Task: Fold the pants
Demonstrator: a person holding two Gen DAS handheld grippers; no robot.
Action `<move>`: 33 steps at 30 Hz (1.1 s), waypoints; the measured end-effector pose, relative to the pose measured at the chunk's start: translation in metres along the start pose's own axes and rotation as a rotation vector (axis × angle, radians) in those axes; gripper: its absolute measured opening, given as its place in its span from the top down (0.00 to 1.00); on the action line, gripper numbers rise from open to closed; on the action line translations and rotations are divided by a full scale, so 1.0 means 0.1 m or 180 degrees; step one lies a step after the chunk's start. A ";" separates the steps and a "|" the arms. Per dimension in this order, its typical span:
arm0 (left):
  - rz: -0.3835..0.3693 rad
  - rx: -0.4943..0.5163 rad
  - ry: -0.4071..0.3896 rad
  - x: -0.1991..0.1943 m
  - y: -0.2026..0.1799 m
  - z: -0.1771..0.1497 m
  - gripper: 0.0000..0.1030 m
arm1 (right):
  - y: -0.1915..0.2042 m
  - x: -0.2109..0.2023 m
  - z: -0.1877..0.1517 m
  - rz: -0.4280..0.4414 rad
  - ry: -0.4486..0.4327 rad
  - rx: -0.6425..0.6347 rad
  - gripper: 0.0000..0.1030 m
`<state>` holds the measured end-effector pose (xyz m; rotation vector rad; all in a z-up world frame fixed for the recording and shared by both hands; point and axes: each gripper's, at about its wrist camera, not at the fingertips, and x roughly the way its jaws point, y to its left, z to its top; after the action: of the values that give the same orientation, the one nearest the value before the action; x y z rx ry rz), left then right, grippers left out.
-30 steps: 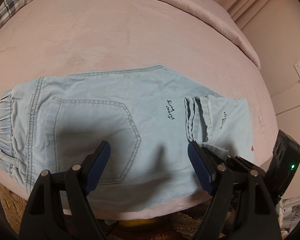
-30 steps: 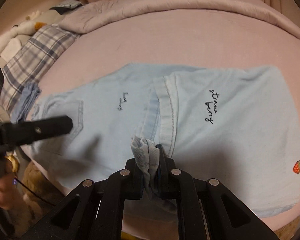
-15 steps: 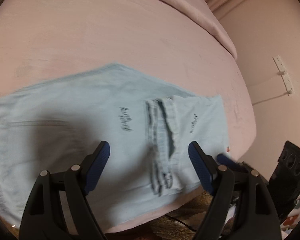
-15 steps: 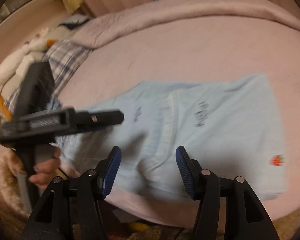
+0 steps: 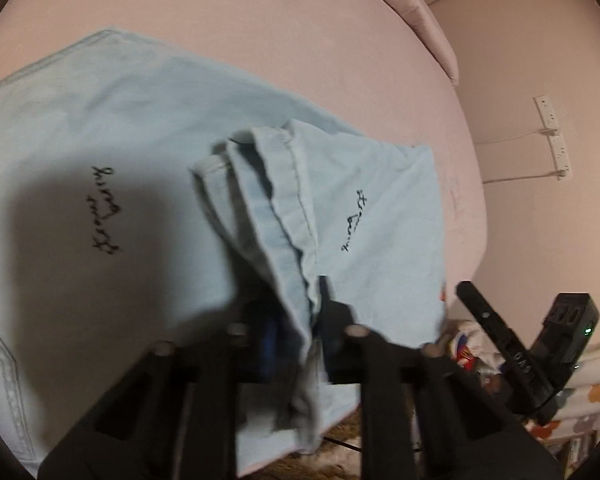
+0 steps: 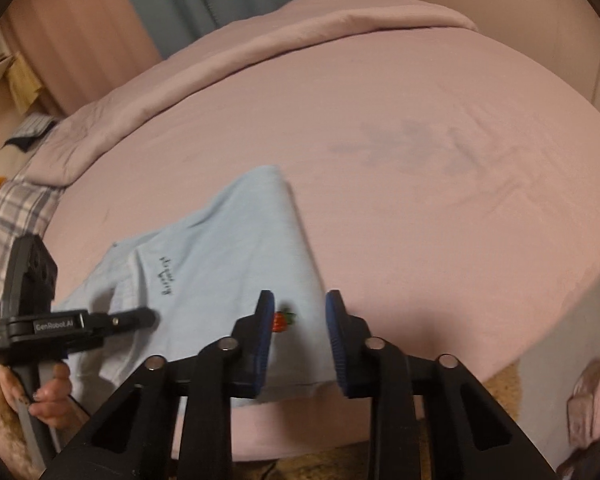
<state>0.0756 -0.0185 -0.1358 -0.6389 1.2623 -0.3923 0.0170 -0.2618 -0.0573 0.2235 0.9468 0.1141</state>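
Our left gripper, jaws just closed, clamps pants hem. Our right gripper, jaws narrowing, pads apart, straddles pants' near corner.

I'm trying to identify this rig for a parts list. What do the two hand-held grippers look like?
Both are black plastic with round silver screws. The right hand-held gripper has ribbed blue pads. The left hand-held gripper carries white "GenRobot.AI" lettering on its side. A green light glows on the right one's body.
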 end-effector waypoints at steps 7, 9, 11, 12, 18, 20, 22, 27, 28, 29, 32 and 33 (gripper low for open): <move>0.0218 0.0097 -0.0339 -0.50 -0.03 -0.03 0.91 | 0.07 -0.02 0.10 -0.0078 -0.0011 -0.0123 0.80; 0.0289 0.0097 -0.0340 -0.55 0.01 -0.05 0.91 | 0.15 0.00 0.17 -0.0059 -0.0020 -0.0199 0.80; 0.0408 0.0097 -0.0316 -0.52 0.07 -0.07 0.90 | 0.20 0.07 0.24 -0.0018 -0.0002 -0.0258 0.80; 0.0427 0.0075 -0.0295 -0.50 0.11 -0.10 0.89 | 0.25 0.14 0.29 0.0021 0.0017 -0.0287 0.80; 0.0598 0.0142 -0.0275 -0.32 0.08 -0.12 0.84 | 0.49 0.68 0.53 0.0059 0.0249 -0.0417 0.80; 0.0651 0.0179 -0.0271 -0.32 0.07 -0.11 0.83 | 0.50 0.81 0.50 -0.0033 0.0370 -0.0453 0.80; 0.0670 0.0191 -0.0271 -0.33 0.08 -0.14 0.81 | 0.51 0.92 0.46 -0.0108 0.0465 -0.0488 0.80; 0.0641 0.0165 -0.0270 -0.38 0.16 -0.26 0.78 | 0.48 0.83 0.26 -0.0129 0.0462 -0.0566 0.80; 0.0643 0.0159 -0.0265 -0.40 0.17 -0.28 0.77 | 0.46 0.82 0.24 -0.0126 0.0468 -0.0565 0.80; 0.0654 0.0171 -0.0262 -0.41 0.17 -0.30 0.76 | 0.43 0.77 0.18 -0.0125 0.0475 -0.0578 0.80; 0.0715 0.0255 -0.0261 -0.44 0.13 -0.36 0.72 | 0.39 0.70 0.07 -0.0146 0.0497 -0.0617 0.80; 0.0752 0.0245 -0.0269 -0.45 0.12 -0.39 0.70 | 0.37 0.68 0.04 -0.0151 0.0506 -0.0618 0.80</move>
<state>0.0251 0.0091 -0.1162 -0.4307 1.2200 -0.2147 0.0599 -0.2128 -0.1000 0.0124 1.0911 0.1810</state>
